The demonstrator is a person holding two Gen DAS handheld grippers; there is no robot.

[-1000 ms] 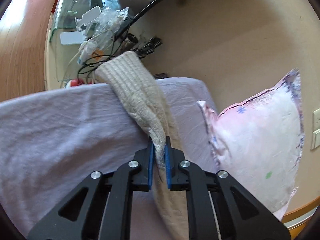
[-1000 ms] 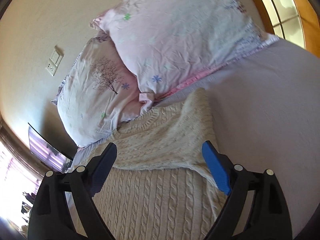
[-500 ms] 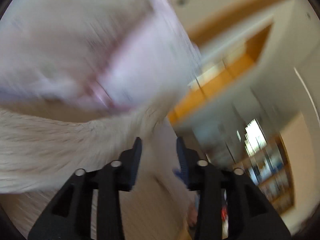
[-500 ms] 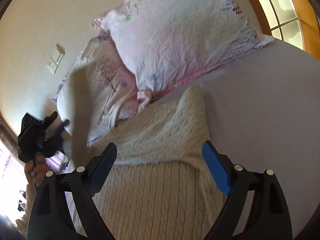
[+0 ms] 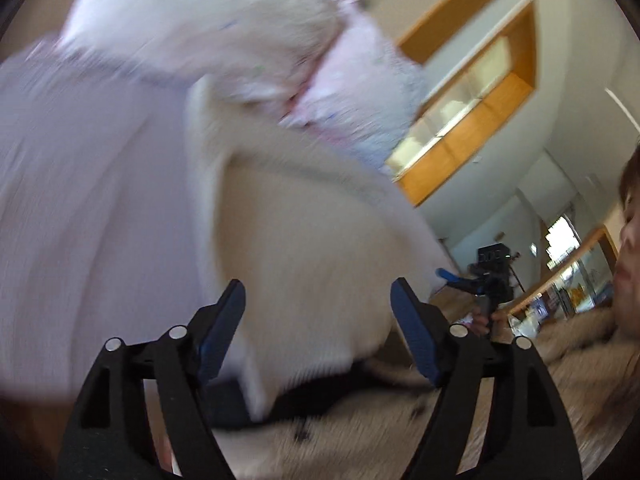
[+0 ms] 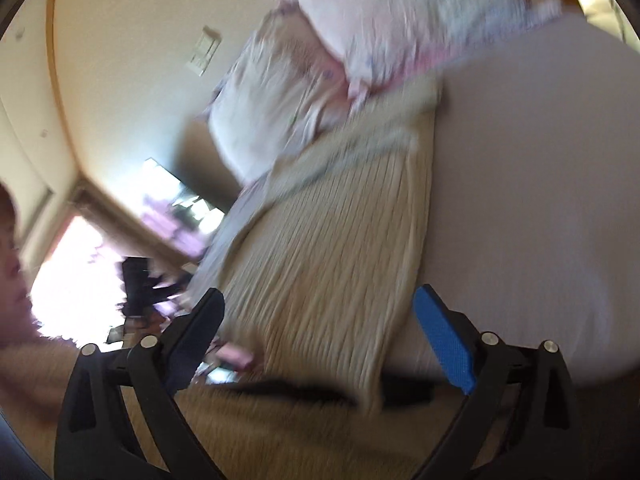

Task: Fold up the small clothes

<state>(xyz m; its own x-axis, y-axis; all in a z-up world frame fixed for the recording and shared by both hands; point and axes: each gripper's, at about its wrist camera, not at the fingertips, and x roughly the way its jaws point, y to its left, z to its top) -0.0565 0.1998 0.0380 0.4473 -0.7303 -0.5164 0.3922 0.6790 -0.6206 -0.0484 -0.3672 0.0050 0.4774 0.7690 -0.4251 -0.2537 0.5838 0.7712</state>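
Note:
A cream cable-knit sweater (image 6: 332,248) lies flat on the lilac bed sheet (image 6: 540,184), its lower hem hanging a little over the near bed edge. It also shows blurred in the left wrist view (image 5: 304,232). My left gripper (image 5: 318,320) is open and empty, above the sweater's near end. My right gripper (image 6: 320,332) is open and empty, its jaws straddling the sweater's hem without touching it. Both views are motion-blurred.
Two floral pillows (image 6: 400,12) lie at the head of the bed, touching the sweater's top. The person's face (image 5: 630,232) is at the right edge of the left view. A window with a wooden frame (image 5: 476,92) is beyond the bed.
My left gripper let go of the sweater sleeve, opened wide and swung round toward the sweater's body. My right gripper stayed open and pulled back toward the hem.

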